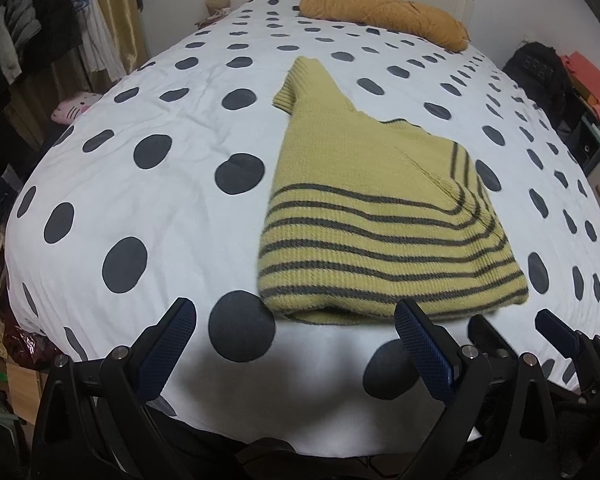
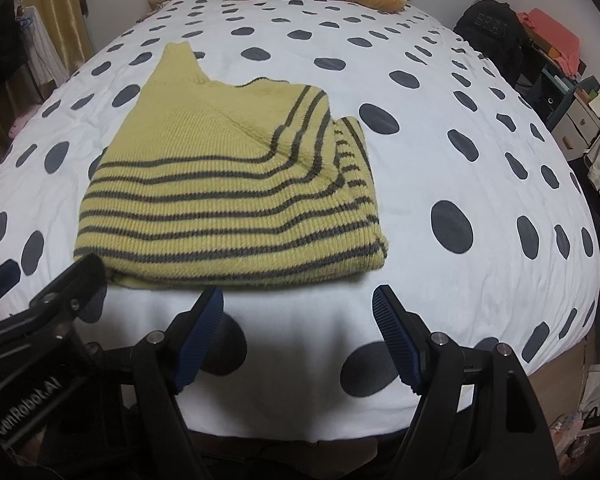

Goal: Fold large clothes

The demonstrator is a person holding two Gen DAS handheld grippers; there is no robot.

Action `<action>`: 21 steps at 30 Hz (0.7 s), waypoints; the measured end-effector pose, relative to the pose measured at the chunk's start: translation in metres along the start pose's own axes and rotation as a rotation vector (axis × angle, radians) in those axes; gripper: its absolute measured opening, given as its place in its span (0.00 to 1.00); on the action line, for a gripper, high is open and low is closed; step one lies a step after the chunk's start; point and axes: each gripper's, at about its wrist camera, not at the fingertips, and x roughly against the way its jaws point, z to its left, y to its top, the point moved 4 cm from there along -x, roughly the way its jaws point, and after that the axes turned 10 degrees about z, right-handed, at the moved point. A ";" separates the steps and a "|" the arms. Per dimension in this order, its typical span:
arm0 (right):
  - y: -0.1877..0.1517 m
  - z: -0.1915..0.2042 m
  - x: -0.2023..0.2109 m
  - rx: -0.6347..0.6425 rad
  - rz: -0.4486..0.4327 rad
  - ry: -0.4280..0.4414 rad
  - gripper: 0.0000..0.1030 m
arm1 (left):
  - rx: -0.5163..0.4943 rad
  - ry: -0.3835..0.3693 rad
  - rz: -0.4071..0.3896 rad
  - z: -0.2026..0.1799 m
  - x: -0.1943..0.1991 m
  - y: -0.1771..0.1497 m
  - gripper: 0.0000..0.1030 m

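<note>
polka-dot bed (image 1: pixel 140 184) with folded sweater (image 2: pixel 228 200), left gripper (image 1: pixel 296 344) and right gripper (image 2: pixel 298 324) angled down, agape, empty

Wide stretches of the dotted bedspread (image 1: pixel 148 208) lie bare left of the folded sweater (image 1: pixel 372 236) and, in the right wrist view, to its right as well; the mustard pillow (image 1: pixel 384 12) blocks only the far end (clutter crowds both bedsides), and the near edge strip stays open
</note>
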 end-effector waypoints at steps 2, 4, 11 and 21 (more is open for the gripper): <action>0.006 -0.002 -0.003 0.000 -0.020 0.036 0.75 | 0.030 0.001 -0.005 0.008 -0.002 0.005 0.97; 0.012 -0.006 -0.006 -0.013 -0.042 0.077 0.75 | 0.040 0.014 -0.008 0.014 -0.002 0.009 0.97; 0.035 -0.002 -0.015 0.003 -0.086 0.182 0.37 | 0.082 0.026 -0.011 0.026 -0.005 0.019 0.97; 0.038 0.002 -0.051 0.059 -0.056 0.132 0.19 | 0.026 0.004 0.004 0.008 -0.011 0.021 0.97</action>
